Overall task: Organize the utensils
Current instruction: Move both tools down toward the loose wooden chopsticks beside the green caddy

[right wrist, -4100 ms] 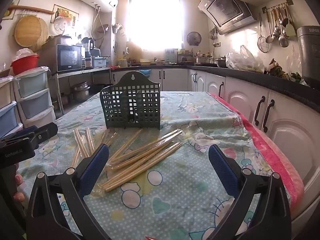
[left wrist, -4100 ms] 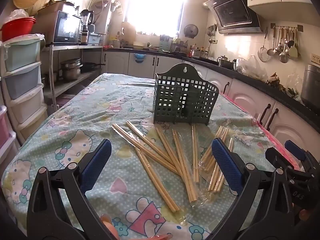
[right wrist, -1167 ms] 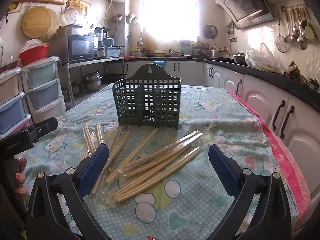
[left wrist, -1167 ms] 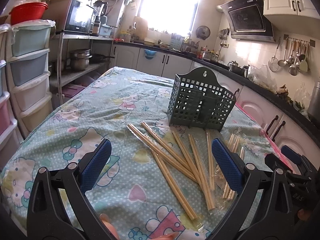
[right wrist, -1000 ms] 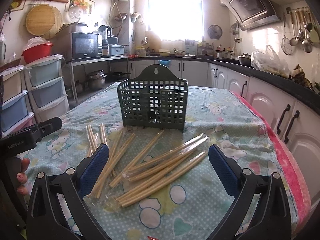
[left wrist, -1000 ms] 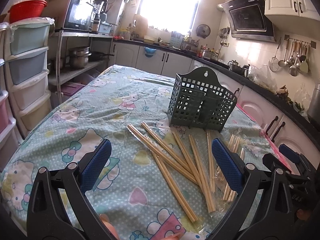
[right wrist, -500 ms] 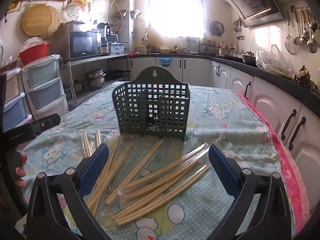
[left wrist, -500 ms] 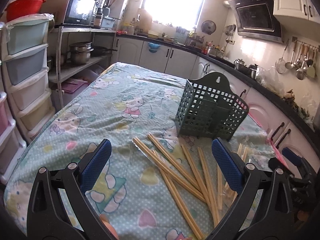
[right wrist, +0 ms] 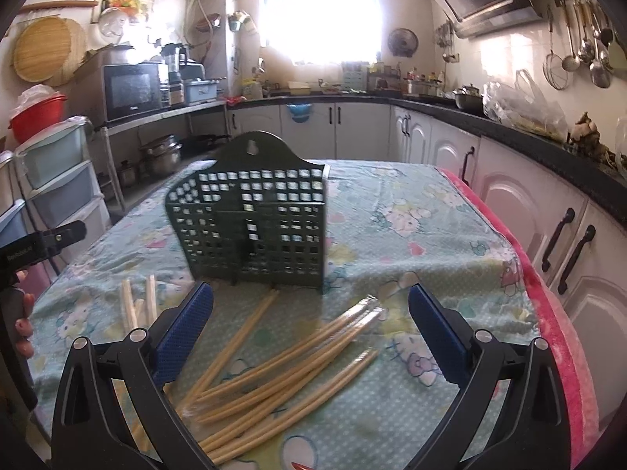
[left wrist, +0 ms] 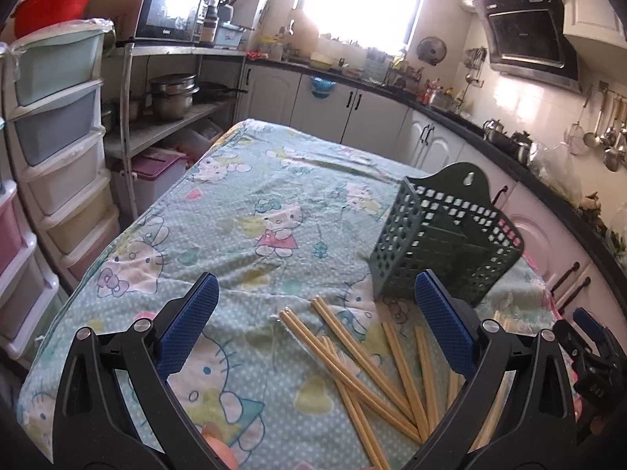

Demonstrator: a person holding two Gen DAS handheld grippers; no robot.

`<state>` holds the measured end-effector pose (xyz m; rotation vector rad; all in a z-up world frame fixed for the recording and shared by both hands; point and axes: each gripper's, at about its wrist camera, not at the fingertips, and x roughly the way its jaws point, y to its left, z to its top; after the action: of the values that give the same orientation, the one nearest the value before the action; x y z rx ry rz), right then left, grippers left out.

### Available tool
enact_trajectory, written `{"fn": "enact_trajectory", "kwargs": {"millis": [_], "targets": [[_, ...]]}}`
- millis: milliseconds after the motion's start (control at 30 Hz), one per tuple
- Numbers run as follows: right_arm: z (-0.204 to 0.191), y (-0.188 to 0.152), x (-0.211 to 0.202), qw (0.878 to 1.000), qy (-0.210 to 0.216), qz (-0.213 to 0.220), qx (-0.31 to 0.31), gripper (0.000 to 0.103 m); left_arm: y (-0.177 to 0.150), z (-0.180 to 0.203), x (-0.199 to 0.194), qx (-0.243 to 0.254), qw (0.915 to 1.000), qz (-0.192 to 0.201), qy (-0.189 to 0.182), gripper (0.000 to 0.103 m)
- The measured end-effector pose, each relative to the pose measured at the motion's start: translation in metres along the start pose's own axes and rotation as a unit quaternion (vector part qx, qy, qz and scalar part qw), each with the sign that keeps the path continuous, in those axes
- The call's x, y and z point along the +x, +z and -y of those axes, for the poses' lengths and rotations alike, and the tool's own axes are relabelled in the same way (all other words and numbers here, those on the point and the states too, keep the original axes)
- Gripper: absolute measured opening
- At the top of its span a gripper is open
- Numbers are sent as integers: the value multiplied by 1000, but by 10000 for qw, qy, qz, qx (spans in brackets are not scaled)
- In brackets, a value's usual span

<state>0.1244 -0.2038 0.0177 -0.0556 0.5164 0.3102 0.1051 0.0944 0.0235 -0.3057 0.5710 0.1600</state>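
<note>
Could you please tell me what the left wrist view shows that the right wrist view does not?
Only the left wrist view shows the right tongs from outside. Only the right wrist view shows the pink table edge and round bamboo tray. Both show the green basket upright on the table, the loose chopsticks before it, and open, empty tongs.

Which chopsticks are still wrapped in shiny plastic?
The bundle of chopsticks lying between the right gripper's open fingers, its crinkly clear wrapper catching the light at the far end. The pair of chopsticks further left look bare.
</note>
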Motion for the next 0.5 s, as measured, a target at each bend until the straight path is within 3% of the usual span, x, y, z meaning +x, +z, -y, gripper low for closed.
{"fn": "enact_trajectory", "kwargs": {"millis": [167, 367, 500], "targets": [[22, 0, 13, 9994, -110, -203, 247, 97, 0, -4, 19, -55, 9993, -356, -78, 93], [47, -4, 42, 9955, -95, -771, 541, 97, -13, -9, 45, -141, 9952, -963, -96, 92], [54, -7, 60, 9922, -51, -1072, 626, 95, -19, -15, 58, -308, 9906, -1319, -199, 83]]}}
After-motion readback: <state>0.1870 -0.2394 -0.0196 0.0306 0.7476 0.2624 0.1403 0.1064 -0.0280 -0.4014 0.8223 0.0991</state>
